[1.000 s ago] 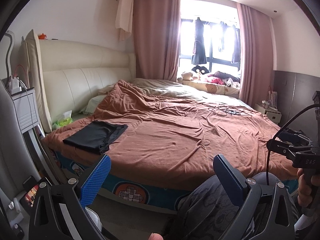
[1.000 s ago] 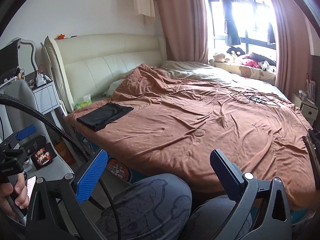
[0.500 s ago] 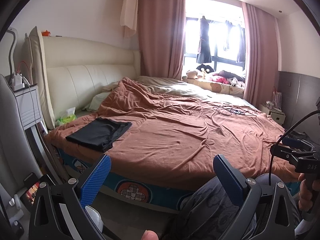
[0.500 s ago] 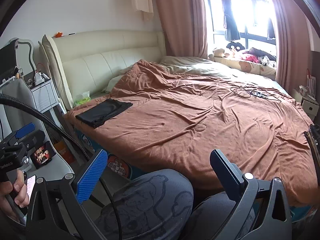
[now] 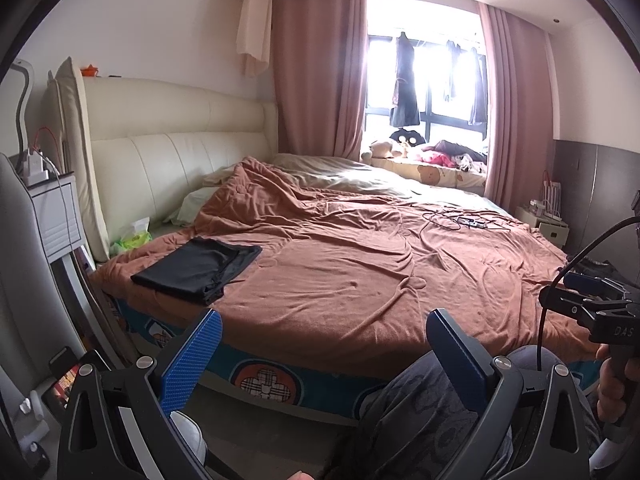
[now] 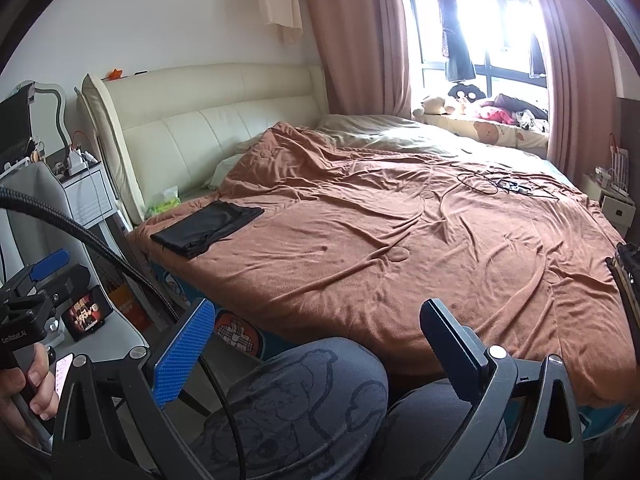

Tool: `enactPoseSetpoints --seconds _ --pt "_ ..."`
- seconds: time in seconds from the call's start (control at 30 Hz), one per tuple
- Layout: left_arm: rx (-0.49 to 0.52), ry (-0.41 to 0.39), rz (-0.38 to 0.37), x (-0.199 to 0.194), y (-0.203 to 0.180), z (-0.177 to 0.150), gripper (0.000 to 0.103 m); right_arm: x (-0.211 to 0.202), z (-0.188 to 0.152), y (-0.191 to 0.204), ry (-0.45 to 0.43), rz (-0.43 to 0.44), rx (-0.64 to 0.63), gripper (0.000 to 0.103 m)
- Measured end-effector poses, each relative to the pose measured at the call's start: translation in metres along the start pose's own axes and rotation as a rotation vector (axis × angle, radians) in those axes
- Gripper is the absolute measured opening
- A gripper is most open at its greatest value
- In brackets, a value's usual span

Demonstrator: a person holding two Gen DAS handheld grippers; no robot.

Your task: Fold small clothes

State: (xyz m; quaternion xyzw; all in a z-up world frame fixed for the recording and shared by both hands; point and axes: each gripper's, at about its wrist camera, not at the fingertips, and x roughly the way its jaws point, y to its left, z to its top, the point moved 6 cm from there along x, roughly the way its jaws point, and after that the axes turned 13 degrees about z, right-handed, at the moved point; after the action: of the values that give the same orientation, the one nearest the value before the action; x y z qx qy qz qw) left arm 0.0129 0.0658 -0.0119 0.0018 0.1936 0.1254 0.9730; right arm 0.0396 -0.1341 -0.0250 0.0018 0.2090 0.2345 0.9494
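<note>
A folded black garment (image 5: 198,266) lies flat near the near left corner of the bed, on the brown blanket (image 5: 360,272). It also shows in the right wrist view (image 6: 208,228). My left gripper (image 5: 320,344) is open and empty, held off the bed's front edge above the person's knees, well short of the garment. My right gripper (image 6: 316,334) is open and empty, also off the front edge above the knees. The right gripper's body shows at the right edge of the left wrist view (image 5: 596,308).
The person's knees in grey patterned trousers (image 6: 304,400) sit between me and the bed. Black cables (image 5: 460,220) lie on the far right of the blanket. A cream headboard (image 5: 168,156) stands at the left, a white nightstand (image 5: 52,216) beside it. A phone (image 6: 86,312) sits low at left.
Both views have tilted slightly upward and shifted; the bed and garment sit a little lower and nearer in frame. Both grippers stay open and empty. The garment has not moved.
</note>
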Motion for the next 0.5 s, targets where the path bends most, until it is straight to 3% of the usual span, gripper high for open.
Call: enactPoseSetpoints --seconds 0.5 --pt "-0.005 -0.002 0.010 0.0034 -0.0005 0.0004 0.103 0.0020 -0.0024 -0.0032 -0.001 0.010 0.005 0.103"
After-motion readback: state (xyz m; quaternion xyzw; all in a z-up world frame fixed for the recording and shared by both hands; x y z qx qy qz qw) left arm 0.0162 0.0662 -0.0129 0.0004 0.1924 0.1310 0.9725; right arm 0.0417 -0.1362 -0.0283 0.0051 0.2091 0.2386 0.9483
